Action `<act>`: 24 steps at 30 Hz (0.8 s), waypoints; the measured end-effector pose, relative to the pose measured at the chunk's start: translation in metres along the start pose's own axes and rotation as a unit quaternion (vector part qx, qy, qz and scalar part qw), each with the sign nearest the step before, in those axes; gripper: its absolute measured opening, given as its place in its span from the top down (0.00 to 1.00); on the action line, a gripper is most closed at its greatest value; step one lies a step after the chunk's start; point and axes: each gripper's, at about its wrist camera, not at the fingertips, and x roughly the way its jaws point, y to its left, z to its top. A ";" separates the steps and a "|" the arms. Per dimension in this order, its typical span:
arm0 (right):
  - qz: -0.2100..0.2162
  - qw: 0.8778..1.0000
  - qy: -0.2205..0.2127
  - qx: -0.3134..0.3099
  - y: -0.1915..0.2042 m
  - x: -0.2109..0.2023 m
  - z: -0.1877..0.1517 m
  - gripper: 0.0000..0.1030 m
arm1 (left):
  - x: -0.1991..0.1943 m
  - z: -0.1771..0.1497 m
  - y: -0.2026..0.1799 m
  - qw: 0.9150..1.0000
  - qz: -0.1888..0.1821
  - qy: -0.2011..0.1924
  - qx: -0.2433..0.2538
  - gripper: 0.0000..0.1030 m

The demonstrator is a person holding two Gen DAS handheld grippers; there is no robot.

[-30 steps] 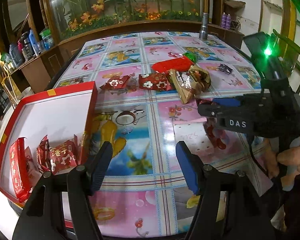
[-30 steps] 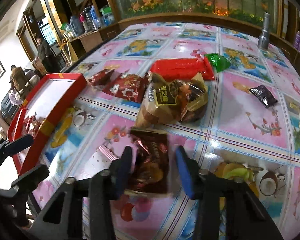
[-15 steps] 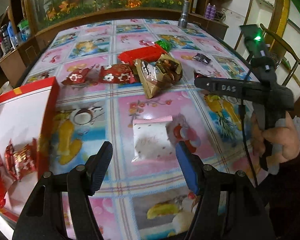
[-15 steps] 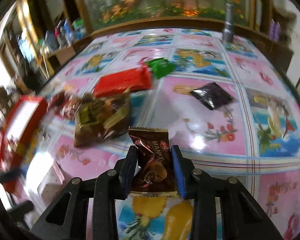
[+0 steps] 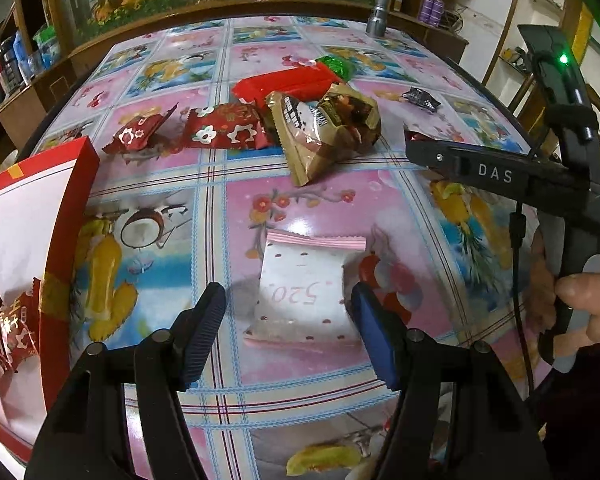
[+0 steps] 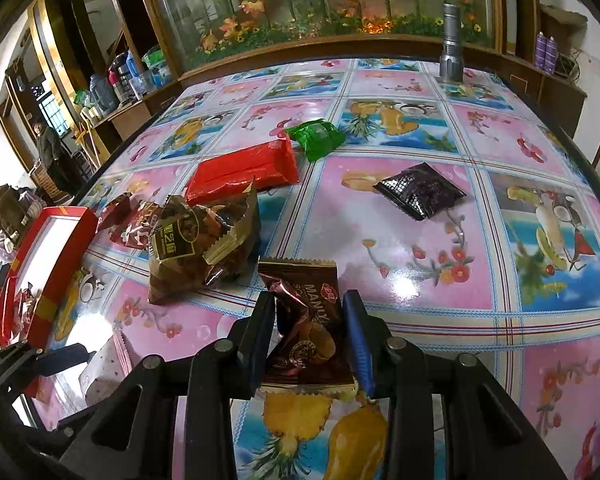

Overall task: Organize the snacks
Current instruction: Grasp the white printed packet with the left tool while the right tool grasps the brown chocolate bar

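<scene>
Brown snack packet (image 6: 306, 336) sits clamped between right fingers (image 6: 260, 332); left fingers (image 5: 204, 328) spread.

The red tray (image 5: 72, 184) runs off the left edge, its snack packets (image 5: 8, 328) cut short there; in the right wrist view the brown wafer pack's (image 6: 308, 332) sides vanish behind the pinching fingers (image 6: 256, 340)

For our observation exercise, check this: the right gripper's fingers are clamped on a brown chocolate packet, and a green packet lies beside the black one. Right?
One mistake: the green packet lies beside the long red packet, not the black packet, as the right wrist view shows. The rest stands.
</scene>
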 end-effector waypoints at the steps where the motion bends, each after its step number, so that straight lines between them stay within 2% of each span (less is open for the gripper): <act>1: 0.000 1.000 0.000 0.000 0.000 0.000 0.000 0.63 | 0.000 0.000 0.000 1.000 0.000 -0.003 0.002 0.40; 3: -0.001 1.000 0.000 -0.002 0.000 0.001 0.000 0.63 | 0.000 0.000 -0.001 1.000 0.000 -0.009 0.009 0.45; 6: -0.003 1.000 -0.001 -0.003 0.001 0.000 0.000 0.63 | -0.001 0.000 -0.002 1.000 -0.005 -0.021 0.015 0.58; 11: 0.000 1.000 -0.002 -0.001 0.001 0.000 0.000 0.63 | -0.002 -0.002 -0.001 0.999 -0.009 -0.033 0.017 0.62; 20: -0.001 1.000 -0.007 0.001 0.000 -0.001 0.003 0.66 | -0.010 -0.002 0.017 0.999 -0.013 -0.042 -0.020 0.63; 24: 0.000 1.000 -0.028 0.013 -0.005 -0.008 0.006 0.67 | -0.022 0.000 0.024 0.998 -0.011 -0.058 -0.031 0.63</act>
